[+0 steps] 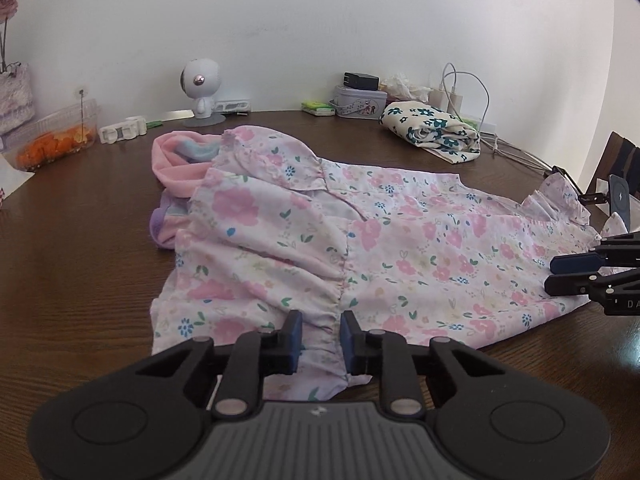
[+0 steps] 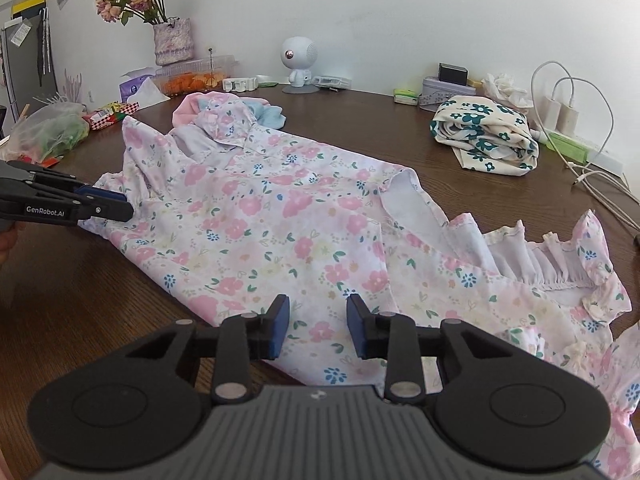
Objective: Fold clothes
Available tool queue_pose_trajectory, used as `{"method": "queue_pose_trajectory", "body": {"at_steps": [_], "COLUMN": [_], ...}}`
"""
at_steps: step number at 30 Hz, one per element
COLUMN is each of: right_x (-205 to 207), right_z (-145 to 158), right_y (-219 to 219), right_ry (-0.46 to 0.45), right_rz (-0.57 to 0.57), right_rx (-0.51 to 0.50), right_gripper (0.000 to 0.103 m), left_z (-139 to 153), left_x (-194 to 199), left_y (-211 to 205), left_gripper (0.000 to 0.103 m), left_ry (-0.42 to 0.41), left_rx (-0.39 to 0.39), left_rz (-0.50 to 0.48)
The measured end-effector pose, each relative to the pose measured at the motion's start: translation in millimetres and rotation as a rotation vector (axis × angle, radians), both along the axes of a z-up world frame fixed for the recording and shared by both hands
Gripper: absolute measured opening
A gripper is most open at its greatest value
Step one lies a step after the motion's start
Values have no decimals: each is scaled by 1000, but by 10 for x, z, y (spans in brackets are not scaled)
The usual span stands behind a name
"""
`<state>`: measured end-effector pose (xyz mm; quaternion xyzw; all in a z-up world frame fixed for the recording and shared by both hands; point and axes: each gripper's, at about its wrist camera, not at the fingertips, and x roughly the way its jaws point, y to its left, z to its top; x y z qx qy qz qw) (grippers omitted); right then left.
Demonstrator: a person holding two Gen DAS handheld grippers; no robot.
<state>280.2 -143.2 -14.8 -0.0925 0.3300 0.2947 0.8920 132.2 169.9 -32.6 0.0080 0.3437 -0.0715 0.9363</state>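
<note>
A pale floral dress lies spread across the brown wooden table, its ruffled neckline at the right in the right wrist view. My left gripper is open at the near edge, one finger on each side of the gathered waist seam. In the right wrist view the left gripper touches the dress's left edge. My right gripper is open, low over the dress's near edge, with flat fabric below the gap. The right gripper also shows at the dress's right edge. A pink garment lies partly under the far end.
A folded cream cloth with teal flowers sits at the back right. Along the wall stand a small white robot figure, a food container, a tin box, chargers with cables and a vase of dried roses.
</note>
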Motion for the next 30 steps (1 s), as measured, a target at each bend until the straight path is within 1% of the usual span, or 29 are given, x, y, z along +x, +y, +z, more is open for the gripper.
{"method": "queue_pose_trajectory", "body": {"at_steps": [3,5,6,7,8,9,10,12,13,14,15,17,19,20,23,30], "right_x": [-19,-19,-41,-66,-90,-114,-168,-256,-307,-355,-402,-498,-578,-616,-682,-699], "right_z": [-5,1,32,64,97,130,191,287,322,351,379,408,426,433,430,363], "right_y": [14,13,-19,-52,-86,-119,-165,-248,-297,-350,-403,-509,-605,-659,-757,-967], "right_ry": [-9,-3,-8,-14,-20,-26,-47,-75,-85,-91,-96,-104,-106,-105,-108,-96], "right_rz": [0,-1,-3,-5,-7,-10,-11,-20,-24,-32,-40,-60,-84,-98,-135,-182], "right_rx": [0,6,27,50,73,96,114,133,142,150,158,169,176,175,159,184], "right_gripper": [32,35,43,48,55,61,65,83,87,94,103,103,103,103,103,103], "left_z": [1,28,61,113,165,217,268,362,398,433,450,465,467,468,466,600], "left_x": [-22,-5,-8,-49,-90,-130,-174,-277,-319,-344,-386,-464,-527,-557,-613,-527], "left_y": [-95,-127,-136,-156,-176,-196,-218,-270,-300,-334,-374,-452,-531,-570,-682,-820], "left_gripper": [21,22,30,46,54,68,79,83,87,90,94,94,97,100,101,103], "left_ry": [-14,3,2,-27,-56,-86,-114,-162,-177,-184,-188,-191,-189,-187,-173,-182], "left_rx": [56,70,69,69,70,71,69,54,48,45,43,37,13,-2,-58,-4], "left_rz": [-11,-14,-12,-8,-4,0,1,-11,-18,-23,-23,-17,-8,-4,4,-58]}}
